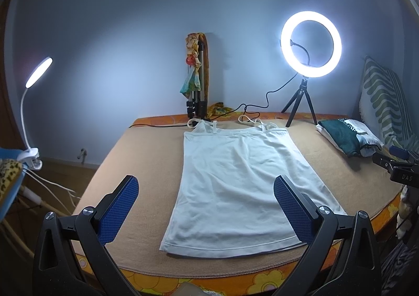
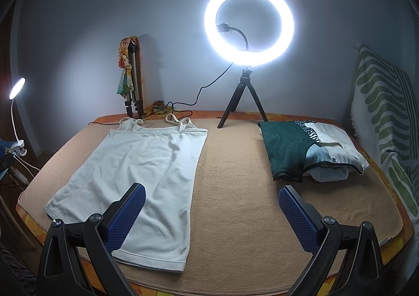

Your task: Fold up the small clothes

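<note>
Lying flat and unfolded on the bed (image 1: pixel 146 144), the white top (image 1: pixel 235 178) awaits its first fold; both grippers' fingers (image 1: pixel 119 213) (image 2: pixel 299 218) hover spread apart, gripping nothing. Folded clothes (image 2: pixel 309 149) sit right.

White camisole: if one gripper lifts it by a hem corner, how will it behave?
The white camisole likely drapes limply: thin fabric, lying flat with soft wrinkles. Probably light. Its loose straps may dangle or snag. Pushed, it would likely bunch on the tan blanket.
</note>
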{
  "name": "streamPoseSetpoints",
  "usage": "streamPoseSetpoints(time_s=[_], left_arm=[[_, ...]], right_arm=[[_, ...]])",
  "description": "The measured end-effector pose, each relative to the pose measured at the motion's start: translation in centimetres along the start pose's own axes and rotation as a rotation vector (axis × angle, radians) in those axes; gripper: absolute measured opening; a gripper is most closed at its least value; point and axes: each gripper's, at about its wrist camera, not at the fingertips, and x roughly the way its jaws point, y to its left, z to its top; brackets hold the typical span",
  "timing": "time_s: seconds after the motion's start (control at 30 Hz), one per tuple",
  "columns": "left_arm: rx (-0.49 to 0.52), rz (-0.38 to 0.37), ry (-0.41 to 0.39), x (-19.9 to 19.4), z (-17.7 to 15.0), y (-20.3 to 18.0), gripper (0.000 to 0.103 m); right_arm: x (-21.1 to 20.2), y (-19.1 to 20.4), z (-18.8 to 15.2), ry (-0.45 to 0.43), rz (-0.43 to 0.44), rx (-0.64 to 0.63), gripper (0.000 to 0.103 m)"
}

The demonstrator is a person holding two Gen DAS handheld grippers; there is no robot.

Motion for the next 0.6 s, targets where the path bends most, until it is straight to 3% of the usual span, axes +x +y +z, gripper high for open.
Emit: streamPoseSetpoints(time_s=[0.6], left_arm=[[0.005,-0.005,0.007,0.22,-0.11,-0.09,0.102]], right_arm=[[0.07,0.04,-0.02,0.001,0.001,-0.001,0.103]])
